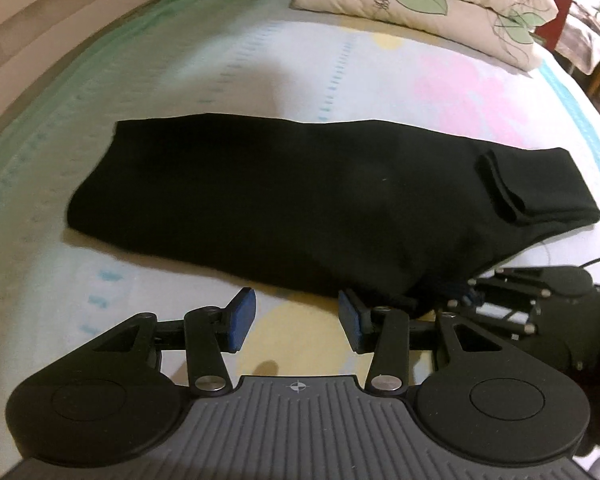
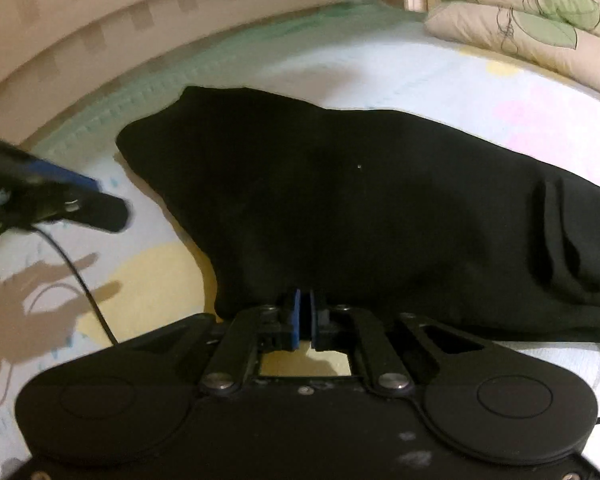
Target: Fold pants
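Left wrist view: left tool (image 1: 296,320) spread, nothing between pads, hovering over bed (image 1: 228,60) just short of near edge of black pants (image 1: 284,200). Pants lie folded, flat across mid-frame; cuff at 3 o'clock. Right tool (image 1: 470,286) at 4 o'clock, at pants' near edge. Pillows (image 1: 440,0) at 1 o'clock.

Right wrist view: right tool (image 2: 304,314) pressed together, pinching pants (image 2: 360,208) at near edge. Left tool (image 2: 112,206) at 9 o'clock, apart from pants.

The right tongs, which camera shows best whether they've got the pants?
The right wrist view: the right tongs are shut on the near edge of the black pants. The left wrist view shows them only from the side, at the pants' edge.
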`<act>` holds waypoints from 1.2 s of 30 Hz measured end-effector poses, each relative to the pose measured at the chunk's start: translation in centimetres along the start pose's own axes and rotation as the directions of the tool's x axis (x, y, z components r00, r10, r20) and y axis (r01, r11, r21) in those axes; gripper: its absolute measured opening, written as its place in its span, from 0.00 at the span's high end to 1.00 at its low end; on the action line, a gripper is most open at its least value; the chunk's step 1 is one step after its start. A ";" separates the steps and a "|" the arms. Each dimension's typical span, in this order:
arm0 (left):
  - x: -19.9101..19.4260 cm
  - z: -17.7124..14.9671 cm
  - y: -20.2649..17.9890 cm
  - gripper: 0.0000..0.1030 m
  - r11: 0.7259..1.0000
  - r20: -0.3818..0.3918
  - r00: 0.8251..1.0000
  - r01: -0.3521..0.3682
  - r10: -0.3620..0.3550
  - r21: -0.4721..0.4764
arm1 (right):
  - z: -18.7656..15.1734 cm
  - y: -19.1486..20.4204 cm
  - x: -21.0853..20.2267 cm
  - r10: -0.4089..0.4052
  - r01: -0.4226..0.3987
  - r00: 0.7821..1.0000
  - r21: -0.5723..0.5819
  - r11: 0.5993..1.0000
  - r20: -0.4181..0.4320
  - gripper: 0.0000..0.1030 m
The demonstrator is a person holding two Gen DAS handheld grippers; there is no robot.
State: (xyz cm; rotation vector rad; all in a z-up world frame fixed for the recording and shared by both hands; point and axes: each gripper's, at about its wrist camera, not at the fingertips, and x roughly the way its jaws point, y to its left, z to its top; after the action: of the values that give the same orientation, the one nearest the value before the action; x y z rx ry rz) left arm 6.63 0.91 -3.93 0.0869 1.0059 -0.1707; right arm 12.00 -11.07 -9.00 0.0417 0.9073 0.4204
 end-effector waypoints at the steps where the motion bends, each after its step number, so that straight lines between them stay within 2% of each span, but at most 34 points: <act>1: 0.4 0.2 -0.1 0.57 1.000 0.000 1.000 0.008 -0.008 -0.001 | 0.1 0.0 0.0 0.000 0.000 1.000 0.002 1.000 -0.003 0.95; 6: 2.7 1.3 -1.1 0.57 0.999 -0.005 0.999 0.043 -0.043 0.032 | -0.3 -0.1 -0.1 0.009 -0.009 1.000 0.020 1.000 0.007 0.95; 11: 4.8 0.1 -2.2 0.56 0.993 -0.051 0.996 0.073 -0.069 0.087 | -0.7 -0.3 -0.1 0.008 -0.008 1.000 0.025 1.000 0.014 0.95; 14: 5.4 -1.2 -2.0 0.56 0.993 -0.052 0.995 0.085 -0.082 0.077 | -0.8 -0.6 0.0 0.016 -0.017 1.000 0.039 0.999 0.013 0.95; 18: 5.4 -1.3 -1.2 0.56 0.994 -0.061 0.992 0.108 -0.107 0.020 | -0.8 -0.8 -0.1 0.027 -0.027 1.000 0.063 0.998 0.010 0.95; 21: 5.3 -1.5 -1.1 0.55 0.993 -0.053 0.993 0.109 -0.107 0.038 | -0.4 -1.0 -0.2 0.039 -0.038 0.999 0.093 0.995 0.001 0.93; 26: 5.4 -1.3 -0.7 0.55 0.992 -0.054 0.990 0.128 -0.127 0.014 | -0.1 -1.4 -0.2 0.065 -0.064 0.998 0.135 0.989 -0.003 0.88; 32: 5.4 -1.0 -0.1 0.56 0.988 -0.059 0.986 0.156 -0.156 -0.005 | -0.2 -1.1 -0.4 0.046 -0.047 0.999 0.183 0.982 0.009 0.87; 36: 4.9 -0.3 1.2 0.56 0.979 -0.051 0.979 0.194 -0.197 -0.056 | 0.9 -0.3 0.1 0.026 -0.020 0.998 0.117 0.993 -0.049 0.87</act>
State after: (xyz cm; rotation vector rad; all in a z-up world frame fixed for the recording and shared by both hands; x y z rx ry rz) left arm 9.12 1.60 -8.23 -0.0543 1.0742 -0.3234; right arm 12.85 -11.21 -8.54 0.1487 0.9807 0.3910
